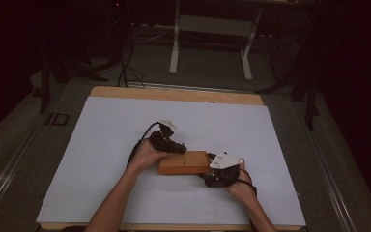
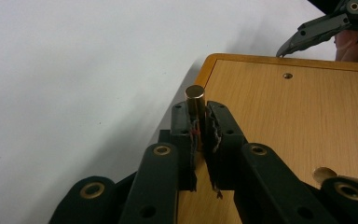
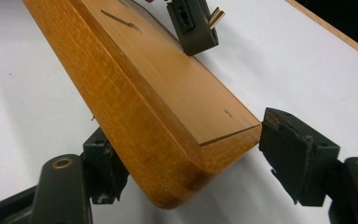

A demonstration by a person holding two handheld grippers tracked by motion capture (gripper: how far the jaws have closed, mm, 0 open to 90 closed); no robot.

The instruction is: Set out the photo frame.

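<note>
1. Looking down from the high view, I see the white table (image 1: 101,159) carrying one wooden block (image 1: 183,163) near its middle, between my two hands.
2. My right gripper (image 3: 186,163) straddles the block's near end. Its jaws stand wide, one pad just beside each long edge. I cannot tell whether either pad touches the wood, so I would not call this a hold.
3. My left gripper (image 2: 202,128) hovers over the block's far corner with its jaws pinched tight on a small brass pin (image 2: 195,100), which stands upright between the pads.
4. The block is flat and honey-coloured, with rounded corners, a narrow slot and a small round hole (image 2: 287,75) in its top.
5. Risks as I judge them:
   - The pin is smooth and held only low on its shaft. It could tilt or slide out of the worn pads.
   - If the pin goes in crooked, it may jam.
   - With the right jaws loose, a push from the left could shove the block across the table.
</note>
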